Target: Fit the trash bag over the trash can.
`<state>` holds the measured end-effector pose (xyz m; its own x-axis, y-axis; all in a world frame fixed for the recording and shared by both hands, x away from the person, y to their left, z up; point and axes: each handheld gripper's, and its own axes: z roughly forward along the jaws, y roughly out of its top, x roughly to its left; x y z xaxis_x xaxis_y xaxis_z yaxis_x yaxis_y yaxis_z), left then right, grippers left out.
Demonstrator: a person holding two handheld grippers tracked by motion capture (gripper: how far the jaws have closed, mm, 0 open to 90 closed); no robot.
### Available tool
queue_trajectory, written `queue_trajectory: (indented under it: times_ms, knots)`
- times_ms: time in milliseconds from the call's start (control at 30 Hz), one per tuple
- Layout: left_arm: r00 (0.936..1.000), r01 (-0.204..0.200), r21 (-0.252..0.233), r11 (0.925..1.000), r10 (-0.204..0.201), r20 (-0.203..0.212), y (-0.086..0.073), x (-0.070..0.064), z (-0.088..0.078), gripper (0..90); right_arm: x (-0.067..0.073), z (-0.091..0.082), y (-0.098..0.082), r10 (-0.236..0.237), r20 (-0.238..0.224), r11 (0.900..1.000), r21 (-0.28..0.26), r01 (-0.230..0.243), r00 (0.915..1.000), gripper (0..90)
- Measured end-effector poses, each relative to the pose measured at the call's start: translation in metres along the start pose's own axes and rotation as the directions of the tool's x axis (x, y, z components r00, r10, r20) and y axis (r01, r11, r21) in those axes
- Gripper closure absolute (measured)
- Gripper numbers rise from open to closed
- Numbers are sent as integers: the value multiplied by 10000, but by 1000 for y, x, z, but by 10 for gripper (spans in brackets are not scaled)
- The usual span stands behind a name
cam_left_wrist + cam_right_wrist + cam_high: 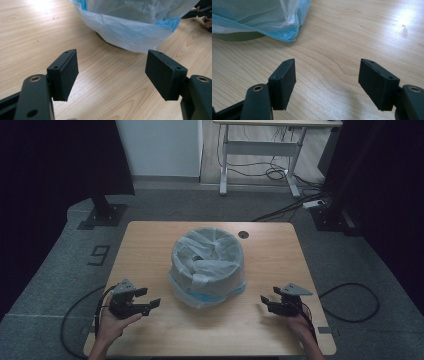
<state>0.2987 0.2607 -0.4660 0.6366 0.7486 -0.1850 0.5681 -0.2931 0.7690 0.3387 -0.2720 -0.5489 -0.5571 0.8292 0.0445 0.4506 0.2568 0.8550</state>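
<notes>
A round bin [207, 267] lined with a pale blue-white plastic bag stands in the middle of the wooden table [150, 245]. My left gripper [150, 298] rests low at the table's front left, open, pointing toward the bin with nothing between its jaws. In the left gripper view [111, 72] the bag [130, 27] hangs just ahead, its dark base peeking out under the plastic. My right gripper [267, 301] sits at the front right, open and empty. In the right gripper view [327, 82] the bag's lower edge [269, 22] and the dark bin base [239, 36] lie at the upper left.
A small round cable hole [243, 234] sits in the table's far edge. Black cables [350, 302] trail on the grey floor at both sides. A white desk frame [260, 155] stands beyond the table, with dark stands left and right.
</notes>
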Motion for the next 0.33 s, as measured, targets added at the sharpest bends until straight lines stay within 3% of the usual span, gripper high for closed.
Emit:
queue_trajectory:
  times_ms: [333]
  knots:
    - [9995,211,272,9994,-204,-241,1,4,11,265,-1,-1,0,-30,0,10000,-17,30,10000,293]
